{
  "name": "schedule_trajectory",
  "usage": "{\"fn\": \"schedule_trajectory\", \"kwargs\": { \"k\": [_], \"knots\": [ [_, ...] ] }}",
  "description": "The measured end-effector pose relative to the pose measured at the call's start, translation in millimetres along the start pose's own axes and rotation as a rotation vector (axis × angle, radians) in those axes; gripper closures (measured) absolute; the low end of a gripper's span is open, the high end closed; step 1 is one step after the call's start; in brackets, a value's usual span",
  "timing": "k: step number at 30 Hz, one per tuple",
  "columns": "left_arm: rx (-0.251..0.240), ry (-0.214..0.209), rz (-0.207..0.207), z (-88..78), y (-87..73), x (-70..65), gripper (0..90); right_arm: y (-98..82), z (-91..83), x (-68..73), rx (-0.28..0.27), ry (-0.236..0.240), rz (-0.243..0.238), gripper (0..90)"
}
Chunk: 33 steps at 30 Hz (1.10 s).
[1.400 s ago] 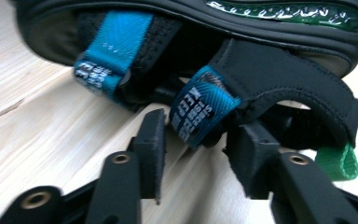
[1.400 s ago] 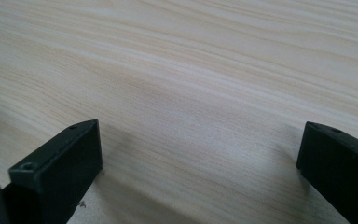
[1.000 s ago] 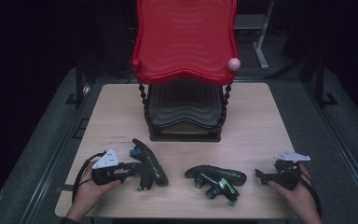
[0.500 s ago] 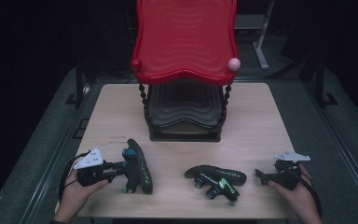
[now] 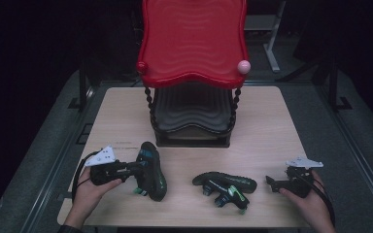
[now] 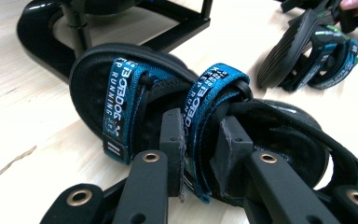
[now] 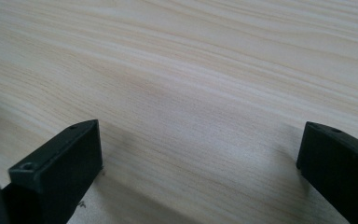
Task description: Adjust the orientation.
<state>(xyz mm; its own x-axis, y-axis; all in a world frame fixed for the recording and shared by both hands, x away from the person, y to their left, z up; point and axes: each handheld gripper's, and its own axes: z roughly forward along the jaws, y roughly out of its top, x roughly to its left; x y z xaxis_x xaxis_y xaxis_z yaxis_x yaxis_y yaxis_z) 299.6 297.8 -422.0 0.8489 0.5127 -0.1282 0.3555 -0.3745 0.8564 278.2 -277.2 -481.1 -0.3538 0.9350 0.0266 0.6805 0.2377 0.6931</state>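
On the left side of the table (image 5: 272, 121), our left gripper (image 6: 200, 154) is clamped on the rear blue strap (image 6: 205, 107) of a black sandal (image 5: 150, 170), its jaws having just closed in on that strap, which sits pinched between the two black pads. The sandal stands tipped on its edge near the front left of the table, just ahead of the black base of the rack (image 5: 192, 138) with its red wavy shelf (image 5: 192, 41) above. We judge this to be the grasp before a lift, most likely toward that rack. The risk lies in where we hold: a strap is soft and hinges on the sole, so the sandal may swing or hang crooked once it leaves the wood, and the toe could catch the rack's base or its beaded post. If the strap slides through the pads, the sandal drops back and may tumble off the near edge. Moving right, the second sandal (image 5: 226, 187) lies on its side near the front middle, straps toward us, well apart from the first; a wide swing of the held one could knock it. Farther right, our right gripper (image 7: 200, 172) hangs open over bare wood, its jaws spread with nothing between them, and it rests close to the second sandal's heel, so a hasty reach might shove that sandal instead of catching it.
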Motion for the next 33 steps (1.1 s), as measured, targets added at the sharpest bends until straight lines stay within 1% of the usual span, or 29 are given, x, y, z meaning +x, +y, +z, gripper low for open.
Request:
{"fn": "schedule_trajectory", "kwargs": {
  "k": [2, 3, 4, 5, 6, 7, 8, 10, 11, 12, 13, 16, 18, 21, 23, 25, 27, 29, 33],
  "knots": [
    [-0.005, -0.015, -0.002, 4.8, 3.3, 1.0, 74.4, 0.0, 0.0, 0.0, 0.000, 0.000, 0.000, 0.0],
    [-0.005, -0.015, -0.002, 4.8, 3.3, 1.0, 74.4, 0.0, 0.0, 0.0, 0.000, 0.000, 0.000, 0.0],
    [-0.010, -0.030, -0.002, 11.2, 7.1, 1.4, 74.3, 0.0, 0.0, 0.0, 0.000, 0.000, 0.000, 0.0],
    [-0.010, -0.030, -0.002, 11.2, 7.1, 1.4, 74.2, 0.0, 0.0, 0.0, 0.000, 0.000, 0.000, 0.0],
    [-0.012, -0.041, 0.000, 19.0, 11.5, 1.5, 74.1, 0.0, 0.0, 0.0, 0.000, 0.000, 0.000, 0.0],
    [-0.012, -0.047, 0.002, 23.2, 13.7, 1.5, 74.0, 0.0, 0.0, 0.0, 0.000, 0.000, 0.000, 0.0],
    [-0.012, -0.047, 0.002, 23.2, 13.7, 1.5, 73.9, 0.0, 0.0, 0.0, 0.000, 0.000, 0.000, 0.0],
    [-0.003, -0.066, 0.003, 36.5, 19.8, 2.1, 73.6, 0.0, 0.0, 0.0, 0.000, 0.000, 0.000, 0.0],
    [-0.003, -0.066, 0.003, 36.5, 19.8, 2.1, 73.5, 0.0, 0.0, 0.0, 0.000, 0.000, 0.000, 0.0],
    [0.008, -0.075, 0.008, 46.3, 23.2, 1.6, 73.4, 0.0, 0.0, 0.0, 0.000, 0.000, 0.000, 0.0],
    [0.017, -0.079, 0.014, 50.9, 24.8, 1.4, 73.4, 0.0, 0.0, 0.0, 0.000, 0.000, 0.000, 0.0],
    [0.032, -0.093, 0.021, 62.3, 28.5, -0.1, 73.0, 0.0, 0.0, 0.0, 0.000, 0.000, 0.000, 0.0],
    [0.038, -0.102, 0.027, 67.0, 29.9, -1.2, 72.7, -0.1, 0.0, 0.0, 0.000, 0.000, 0.000, 0.0],
    [0.028, -0.107, 0.024, 67.4, 30.9, -2.6, 70.1, -0.1, -0.1, 0.0, 0.000, 0.001, -0.001, 0.0],
    [-0.011, -0.116, -0.002, 63.0, 32.1, -3.2, 66.4, -0.1, -0.1, 0.0, 0.000, 0.001, -0.002, 0.0],
    [-0.039, -0.125, -0.013, 56.8, 34.5, -4.8, 64.0, -0.1, -0.1, 0.0, 0.000, 0.001, -0.002, 0.0],
    [-0.054, -0.144, -0.015, 51.2, 36.6, -9.5, 63.4, -0.1, -0.1, 0.0, 0.000, 0.001, -0.002, 0.0],
    [-0.053, -0.164, -0.001, 47.2, 38.0, -16.1, 63.4, -0.1, -0.2, 0.0, 0.000, 0.001, -0.002, 0.0],
    [-0.066, -0.216, -0.006, 43.7, 37.2, -29.2, 63.5, -0.3, -0.3, 0.0, 0.000, 0.002, -0.003, 0.0]
  ]
}}
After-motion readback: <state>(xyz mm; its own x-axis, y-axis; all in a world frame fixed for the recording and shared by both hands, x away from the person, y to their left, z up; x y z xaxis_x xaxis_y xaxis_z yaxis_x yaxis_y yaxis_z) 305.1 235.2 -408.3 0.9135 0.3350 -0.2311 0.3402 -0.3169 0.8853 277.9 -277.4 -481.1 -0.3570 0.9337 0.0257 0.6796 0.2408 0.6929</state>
